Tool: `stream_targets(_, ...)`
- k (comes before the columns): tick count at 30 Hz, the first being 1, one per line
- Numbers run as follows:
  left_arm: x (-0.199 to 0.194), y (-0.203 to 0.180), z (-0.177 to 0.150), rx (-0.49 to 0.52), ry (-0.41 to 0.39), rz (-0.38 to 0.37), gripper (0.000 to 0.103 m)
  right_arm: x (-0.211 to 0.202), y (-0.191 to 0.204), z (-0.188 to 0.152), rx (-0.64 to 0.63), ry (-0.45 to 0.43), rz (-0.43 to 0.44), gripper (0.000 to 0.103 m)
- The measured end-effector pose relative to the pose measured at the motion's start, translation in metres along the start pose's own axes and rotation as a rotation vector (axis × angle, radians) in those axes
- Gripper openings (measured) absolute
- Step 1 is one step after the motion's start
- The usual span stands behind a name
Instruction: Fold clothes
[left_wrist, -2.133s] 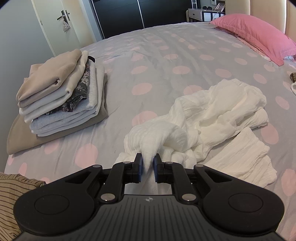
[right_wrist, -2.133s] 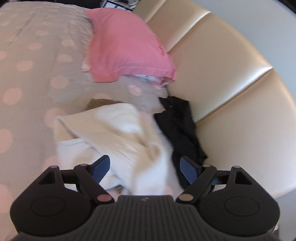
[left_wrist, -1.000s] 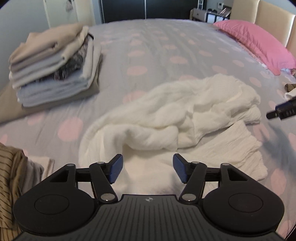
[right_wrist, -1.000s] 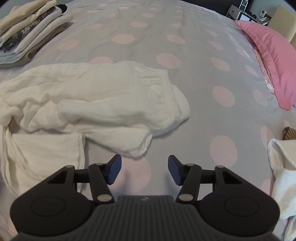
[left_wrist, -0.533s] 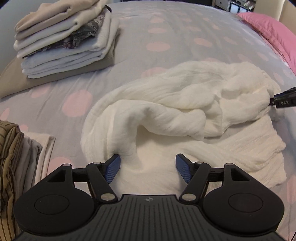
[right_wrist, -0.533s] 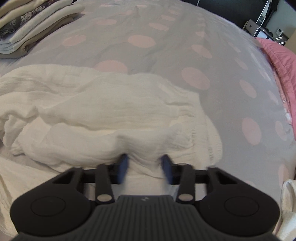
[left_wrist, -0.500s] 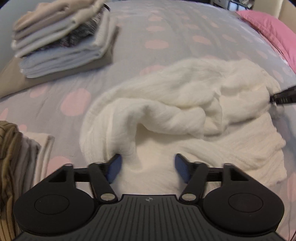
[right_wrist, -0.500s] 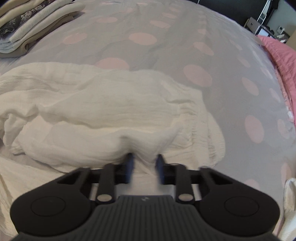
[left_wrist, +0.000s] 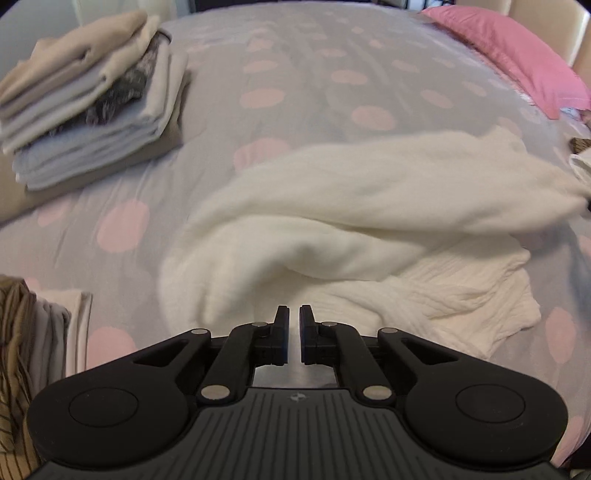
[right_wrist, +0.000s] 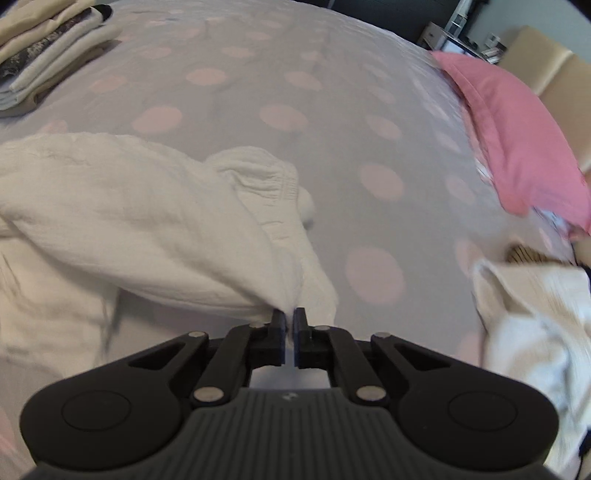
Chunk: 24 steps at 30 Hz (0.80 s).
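Near the pink pillow (right_wrist: 517, 140), both grippers are closed: the right gripper (right_wrist: 289, 317) pinches the white garment (right_wrist: 140, 221), the left gripper (left_wrist: 290, 317) apparently pinches its near edge.

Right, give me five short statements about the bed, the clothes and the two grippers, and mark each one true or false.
1. The right gripper is shut on a bunched edge of the white crinkled garment. True.
2. The stack of folded clothes sits on the pink pillow. False: the stack lies on the dotted bedspread, far across the bed from the pillow.
3. The left gripper has its jaws wide apart. False: they are nearly together over the garment's near edge.
4. The bedspread is grey with pink dots. True.
5. The white garment is already folded flat. False: it lies crumpled and pulled out sideways.
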<state>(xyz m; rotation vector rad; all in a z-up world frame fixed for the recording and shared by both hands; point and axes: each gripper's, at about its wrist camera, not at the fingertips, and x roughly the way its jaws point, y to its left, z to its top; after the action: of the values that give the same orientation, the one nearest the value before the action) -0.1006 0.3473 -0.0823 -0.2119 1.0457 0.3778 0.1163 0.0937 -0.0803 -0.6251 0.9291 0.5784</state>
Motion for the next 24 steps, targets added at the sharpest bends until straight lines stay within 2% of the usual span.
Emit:
stream_targets(3, -0.013, -0.005, -0.001, 0.03, -0.038, -0.027, 0.027, -0.012, -0.016, -0.035, 0.036, 0.037, -0.006, 0.004)
stream_targets(6, -0.022, -0.011, -0.003, 0.089, -0.087, -0.018, 0.047, -0.021, -0.025, -0.066, 0.053, 0.069, -0.026, 0.004)
stream_targets(8, -0.023, -0.015, -0.007, 0.125, -0.098, 0.007, 0.05, -0.029, -0.033, -0.08, 0.075, 0.072, -0.049, 0.004)
stream_targets(12, -0.023, -0.023, -0.015, 0.196, -0.115, 0.058, 0.064, -0.064, -0.052, -0.09, 0.133, -0.013, -0.119, 0.004)
stream_targets(16, -0.011, -0.029, -0.027, 0.258, -0.068, 0.086, 0.064, -0.105, -0.071, -0.088, 0.154, -0.106, -0.195, 0.004)
stream_targets(21, -0.009, -0.034, -0.035, 0.282, -0.075, 0.065, 0.064, -0.146, -0.112, -0.088, 0.21, -0.193, -0.353, 0.004)
stream_targets(22, -0.009, -0.035, -0.036, 0.286, -0.077, 0.061, 0.059, -0.152, -0.121, -0.089, 0.227, -0.203, -0.389, 0.004)
stream_targets(24, -0.009, -0.039, -0.033, 0.256, -0.095, 0.001, 0.046, -0.161, -0.139, -0.092, 0.26, -0.218, -0.441, 0.004)
